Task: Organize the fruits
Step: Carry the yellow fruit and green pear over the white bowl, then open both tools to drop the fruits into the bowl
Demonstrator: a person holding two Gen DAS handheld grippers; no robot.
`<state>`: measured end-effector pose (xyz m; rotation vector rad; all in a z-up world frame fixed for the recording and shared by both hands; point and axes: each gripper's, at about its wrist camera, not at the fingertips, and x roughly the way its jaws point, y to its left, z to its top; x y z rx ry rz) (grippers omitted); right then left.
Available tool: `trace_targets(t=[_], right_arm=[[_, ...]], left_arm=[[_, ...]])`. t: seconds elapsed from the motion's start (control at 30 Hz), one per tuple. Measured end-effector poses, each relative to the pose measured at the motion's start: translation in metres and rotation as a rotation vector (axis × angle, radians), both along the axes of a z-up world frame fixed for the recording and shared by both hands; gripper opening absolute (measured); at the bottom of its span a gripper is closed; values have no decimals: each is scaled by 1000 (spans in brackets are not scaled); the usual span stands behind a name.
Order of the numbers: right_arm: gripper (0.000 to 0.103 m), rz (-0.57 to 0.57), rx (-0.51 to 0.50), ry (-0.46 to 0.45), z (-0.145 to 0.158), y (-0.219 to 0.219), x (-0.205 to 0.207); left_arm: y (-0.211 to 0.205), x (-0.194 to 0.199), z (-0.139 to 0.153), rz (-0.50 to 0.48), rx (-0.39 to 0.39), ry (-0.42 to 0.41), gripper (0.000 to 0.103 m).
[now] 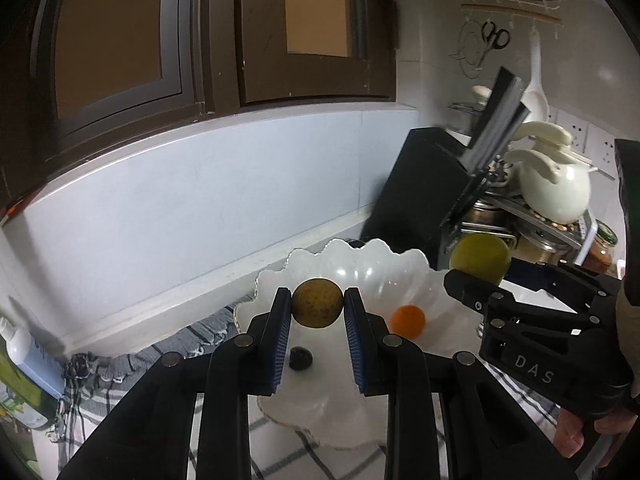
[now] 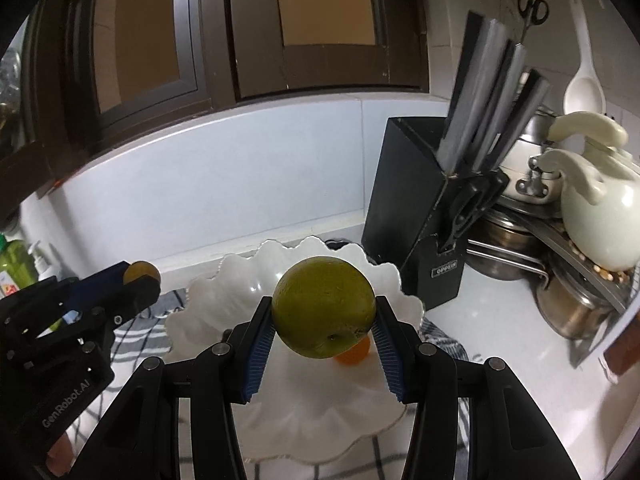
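Two grippers in play, each holding one fruit. My left gripper [image 1: 318,308] is clamped narrow on one small yellow-brown speckled fruit [image 1: 318,303], pads touching both its sides, at the centre of the left wrist view. My right gripper [image 2: 324,316] stands at a middling opening, pressed against one large green fruit [image 2: 324,307] at the centre of the right wrist view; the same gripper enters the left wrist view from the right edge. Both held fruits are above one white scalloped bowl [image 1: 400,268], clear of its floor. Fruit count inside the bowl: two, namely one small orange fruit [image 1: 408,321] right of centre and one dark round fruit [image 1: 301,358] lower left of centre. Total fruits seen: four. The bowl sits on one checked cloth [image 1: 168,356] over the white counter. Upper right of frame: one black knife block [image 2: 424,216] just behind the bowl, several grey handles sticking out (count uncertain, blurred). One pale teapot [image 2: 600,216] at the right edge, above stacked metal pots. One pair of scissors [image 2: 532,8] hangs on the wall.
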<state>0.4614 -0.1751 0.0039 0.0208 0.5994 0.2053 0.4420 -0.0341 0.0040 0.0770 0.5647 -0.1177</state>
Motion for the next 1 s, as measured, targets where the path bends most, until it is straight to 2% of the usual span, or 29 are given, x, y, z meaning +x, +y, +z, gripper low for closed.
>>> trace_targets(t=[0.27,0.43,0.8,1.0], right_arm=[[49,9,-21,78,-18,5,46],[49,15,-44,130,-31,10,71],[49,16,-105,213,-56,12,105],[49,26,-106,248,-67,13,115]], left_arm=[[-1,40,-13,16,14,64,27],[1,65,-29,21,5,130,27],[2,105,-62,31,16,230,27],[0,117,-71,24,19,262,27]])
